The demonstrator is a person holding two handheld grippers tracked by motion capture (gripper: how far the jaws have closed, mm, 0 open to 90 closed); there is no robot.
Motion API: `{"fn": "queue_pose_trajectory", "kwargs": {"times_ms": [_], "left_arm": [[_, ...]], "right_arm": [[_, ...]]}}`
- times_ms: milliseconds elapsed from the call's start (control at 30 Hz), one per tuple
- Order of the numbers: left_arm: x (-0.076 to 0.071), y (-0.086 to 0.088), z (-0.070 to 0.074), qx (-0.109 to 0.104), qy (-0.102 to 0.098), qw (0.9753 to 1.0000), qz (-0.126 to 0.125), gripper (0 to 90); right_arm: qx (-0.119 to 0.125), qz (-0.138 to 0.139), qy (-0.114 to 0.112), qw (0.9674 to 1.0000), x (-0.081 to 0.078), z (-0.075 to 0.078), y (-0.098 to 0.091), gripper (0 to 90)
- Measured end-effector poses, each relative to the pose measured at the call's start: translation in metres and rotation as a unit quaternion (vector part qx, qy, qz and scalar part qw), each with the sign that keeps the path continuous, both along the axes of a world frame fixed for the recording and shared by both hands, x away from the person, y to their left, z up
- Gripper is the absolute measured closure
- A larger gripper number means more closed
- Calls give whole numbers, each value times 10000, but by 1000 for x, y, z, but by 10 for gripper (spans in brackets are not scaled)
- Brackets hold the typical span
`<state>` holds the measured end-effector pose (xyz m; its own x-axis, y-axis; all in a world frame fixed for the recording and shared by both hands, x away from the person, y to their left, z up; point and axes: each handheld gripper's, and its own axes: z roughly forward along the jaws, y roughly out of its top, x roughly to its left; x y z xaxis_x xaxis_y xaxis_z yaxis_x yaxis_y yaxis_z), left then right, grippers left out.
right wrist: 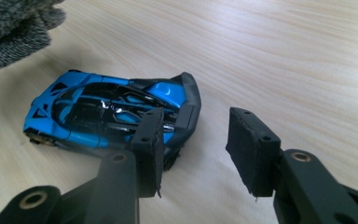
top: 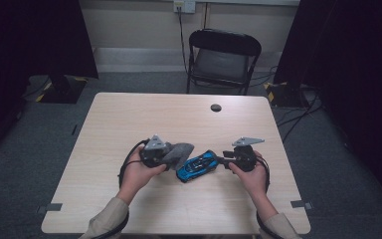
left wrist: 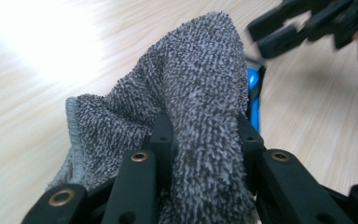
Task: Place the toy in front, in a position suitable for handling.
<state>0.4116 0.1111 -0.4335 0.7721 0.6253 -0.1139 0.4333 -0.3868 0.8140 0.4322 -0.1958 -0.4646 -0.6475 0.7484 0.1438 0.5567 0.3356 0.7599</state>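
My left tool (top: 171, 158) is clenched on a grey towel (top: 178, 152), whose free end hangs just beside the nose of the blue toy car (top: 196, 166). The car lies on the desk (top: 129, 119) between my hands, its long axis slanting from left-near to right-far, its tail toward my right tool (top: 226, 155). That tool is nearer the tail; its jaws stand apart, gripping nothing, with the car's rear just ahead and to one side. I judge the towel must swing rightward onto the car.

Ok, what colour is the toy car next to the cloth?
Bright blue with black trim and a black rear end; the toy car shows best in the right gripper view.
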Motion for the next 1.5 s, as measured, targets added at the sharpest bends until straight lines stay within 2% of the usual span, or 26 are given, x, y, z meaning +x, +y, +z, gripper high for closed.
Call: {"fn": "queue_pose_trajectory", "kwargs": {"times_ms": [100, 167, 200, 300, 367, 467, 533, 567, 667, 800, 900, 967, 1067, 1267, 1500], "left_arm": [[9, -22, 2, 28, -46, 9999, -86, 680], [14, -35, 0, 32, 28, 9999, -165, 678], [16, -41, -1, 61, 73, 9997, -217, 678], [20, -57, -7, 200, 134, 9992, -308, 676], [22, -64, -12, 311, 150, 9990, -296, 670], [25, -71, -20, 458, 298, 9981, -282, 669], [26, -72, -22, 401, 343, 9983, -262, 672], [26, -72, -20, 464, 357, 9979, -277, 672], [23, -70, -16, 620, 371, 9966, -389, 675], [13, -62, -15, 718, 388, 9954, -509, 675], [5, -51, -18, 659, 390, 9957, -515, 675], [-1, -43, -22, 489, 458, 9965, -498, 675], [-11, -29, -26, 404, 521, 9967, -472, 676], [-25, -9, -32, 407, 578, 9966, -417, 676], [-33, 7, -37, 348, 673, 9967, -306, 677]], "right_arm": [[19, 19, 118, 9999, 3, -5, 5, 559], [101, 37, 223, 9997, 4, -8, 7, 556], [27, 39, 266, 9996, 4, -10, 9, 566], [85, 16, 303, 9995, 5, -12, 10, 613], [54, 48, 306, 9995, 5, -11, 13, 642], [-3, 59, 299, 9995, 5, -11, 15, 649], [-4, 6, 302, 9995, 5, -11, 16, 662], [16, -57, 304, 9995, 5, -11, 15, 689], [131, -98, 368, 9992, 7, -12, 15, 712], [-20, -103, 300, 9995, 7, -10, 17, 720], [-14, -133, 277, 9995, 7, -9, 16, 733], [0, -140, 272, 9995, 6, -10, 17, 734], [-38, -140, 248, 9996, 6, -9, 18, 734], [-114, -117, 197, 9997, 5, -8, 19, 735], [-101, -127, 177, 9997, 4, -9, 20, 736]]}}
